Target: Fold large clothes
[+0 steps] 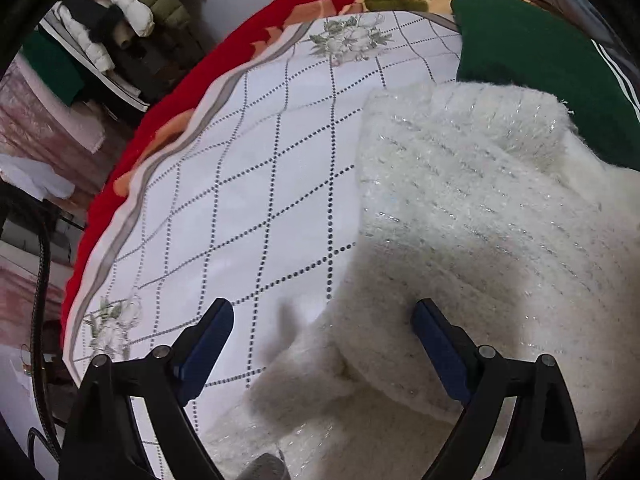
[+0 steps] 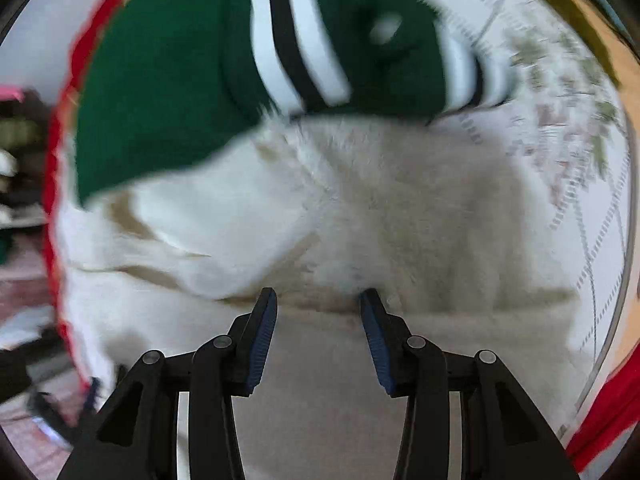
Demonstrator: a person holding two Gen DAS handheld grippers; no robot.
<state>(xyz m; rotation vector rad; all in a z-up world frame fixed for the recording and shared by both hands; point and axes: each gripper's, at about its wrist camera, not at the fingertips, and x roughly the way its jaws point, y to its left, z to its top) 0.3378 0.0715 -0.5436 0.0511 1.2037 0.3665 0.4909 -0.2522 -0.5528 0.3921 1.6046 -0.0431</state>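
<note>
A fluffy white knit sweater (image 1: 472,216) lies on the bed, its left edge folded over. It also fills the right wrist view (image 2: 400,208). My left gripper (image 1: 322,312) is wide open above the sweater's lower left edge, with a sleeve or cuff bunched between its fingers, not gripped. My right gripper (image 2: 318,300) is open just above the sweater's body, empty. The right wrist view is blurred by motion.
A green garment with white and black stripes (image 1: 540,60) lies beyond the sweater, also in the right wrist view (image 2: 240,60). The bed has a white diamond-patterned sheet (image 1: 260,180) over a red floral blanket (image 1: 240,48). Piled clothes (image 1: 120,20) sit off the bed at left.
</note>
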